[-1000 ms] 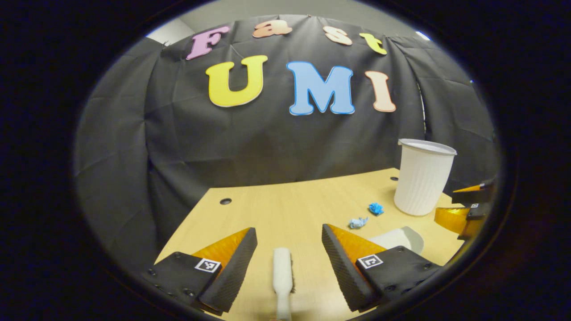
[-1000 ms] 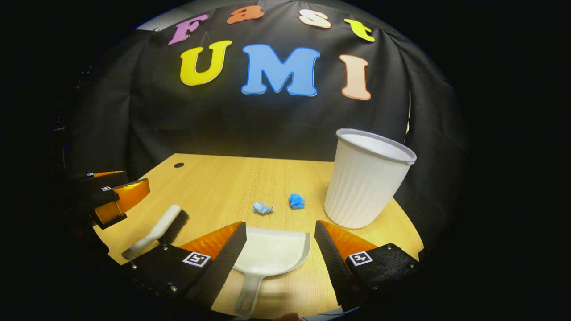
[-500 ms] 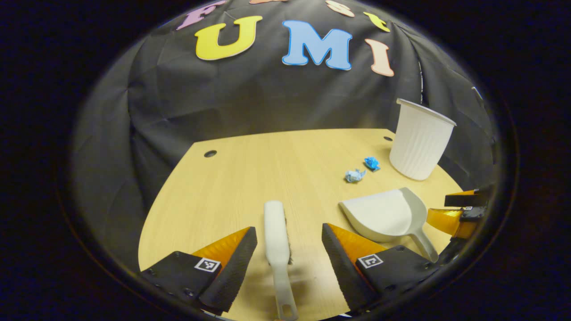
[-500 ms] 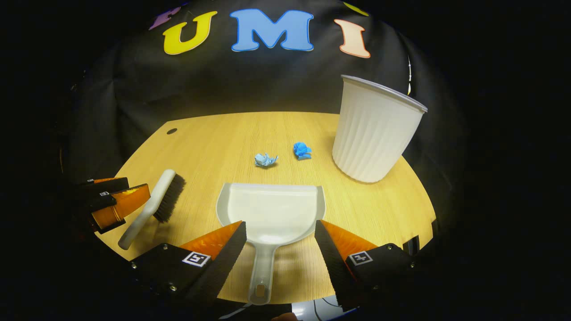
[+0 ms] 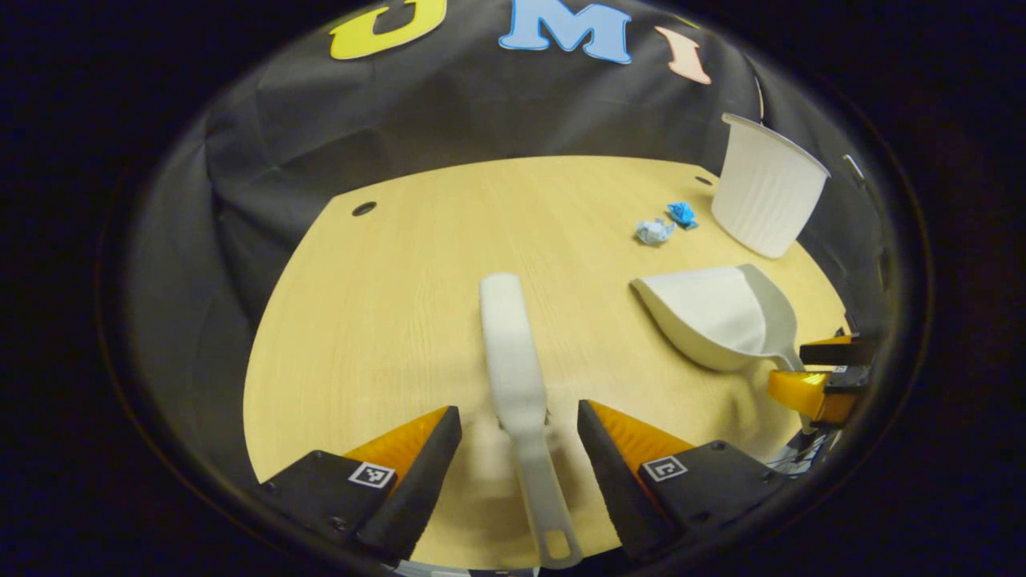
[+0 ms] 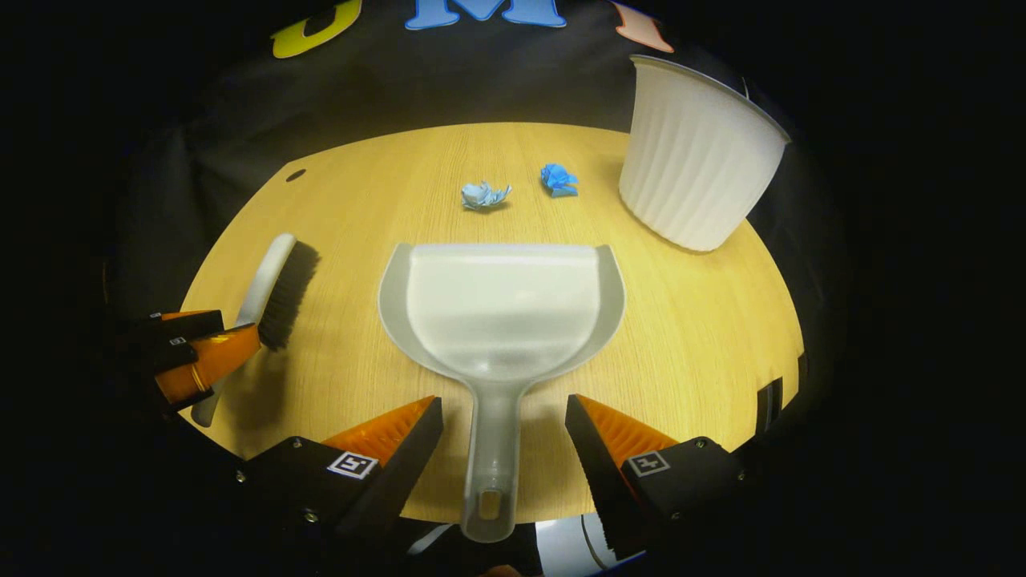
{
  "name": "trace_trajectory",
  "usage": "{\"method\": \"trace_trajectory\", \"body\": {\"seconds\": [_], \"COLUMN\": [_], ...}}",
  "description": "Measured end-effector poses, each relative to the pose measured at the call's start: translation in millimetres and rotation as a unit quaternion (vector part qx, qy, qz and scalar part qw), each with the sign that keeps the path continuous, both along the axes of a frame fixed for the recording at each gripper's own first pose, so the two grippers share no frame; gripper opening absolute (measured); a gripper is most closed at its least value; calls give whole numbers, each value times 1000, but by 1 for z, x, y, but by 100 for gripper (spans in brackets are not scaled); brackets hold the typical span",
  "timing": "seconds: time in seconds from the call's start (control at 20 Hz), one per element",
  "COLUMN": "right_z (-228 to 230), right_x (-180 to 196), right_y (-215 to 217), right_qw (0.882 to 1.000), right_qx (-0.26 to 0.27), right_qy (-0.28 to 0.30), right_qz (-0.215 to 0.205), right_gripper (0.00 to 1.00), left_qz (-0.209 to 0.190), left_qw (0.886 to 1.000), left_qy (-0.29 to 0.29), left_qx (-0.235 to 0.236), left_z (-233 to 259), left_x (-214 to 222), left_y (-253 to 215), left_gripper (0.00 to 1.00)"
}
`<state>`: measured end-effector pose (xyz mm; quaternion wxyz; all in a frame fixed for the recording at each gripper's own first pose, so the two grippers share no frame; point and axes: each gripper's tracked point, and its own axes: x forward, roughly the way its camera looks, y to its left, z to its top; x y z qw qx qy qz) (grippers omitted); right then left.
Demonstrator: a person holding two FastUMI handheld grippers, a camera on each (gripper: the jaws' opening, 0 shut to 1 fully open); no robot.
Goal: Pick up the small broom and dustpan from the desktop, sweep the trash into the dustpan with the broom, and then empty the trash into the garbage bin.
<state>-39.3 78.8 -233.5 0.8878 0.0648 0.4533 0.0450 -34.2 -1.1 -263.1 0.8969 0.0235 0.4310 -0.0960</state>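
Both grippers open, gripping nothing: left gripper (image 5: pixel 519 437) straddling broom (image 5: pixel 513 361) handle without touching, right gripper (image 6: pixel 503 433) likewise either side of dustpan (image 6: pixel 501 308) handle. Two blue scraps (image 6: pixel 485 195) (image 6: pixel 558 179) lying beyond dustpan mouth, white bin (image 6: pixel 697 164) upright just right of them. Wooden desk (image 5: pixel 401 264), black cloth wall (image 5: pixel 337 136) behind.

Dim, sharp, fisheye-bent edges, soft shadows

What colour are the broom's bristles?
Dark, black-looking bristles on the white broom, best seen in the right gripper view.
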Motion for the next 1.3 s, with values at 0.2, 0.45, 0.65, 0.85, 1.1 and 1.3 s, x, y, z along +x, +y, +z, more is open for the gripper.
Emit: {"method": "trace_trajectory", "body": {"seconds": [0.2, 0.45, 0.65, 0.85, 1.1, 1.3], "right_z": [-15, -24, -29, -31, -31, -31], "right_x": [4, 11, 14, 15, 19, 24], "right_y": [5, 9, 4, 3, -3, -12], "right_qw": [1000, 999, 998, 997, 997, 996], "right_qx": [0, -6, -13, -13, -23, -18], "right_qy": [26, 39, 45, 48, 33, 18], "right_qz": [9, 27, 36, 53, 69, 83], "right_gripper": [97, 96, 82, 41, 37, 32], "left_qz": [-13, -2, 15, 14, 5, -5], "left_qw": [999, 998, 997, 997, 998, 998], "left_qy": [35, 60, 72, 69, 61, 67], "left_qx": [4, -2, 5, 15, 19, 16], "left_z": [-22, -36, -46, -42, -43, -42], "left_x": [-3, 0, 5, 8, 19, 29], "left_y": [-6, -10, -8, -8, -13, -16], "left_gripper": [96, 84, 64, 46, 33, 35]}}
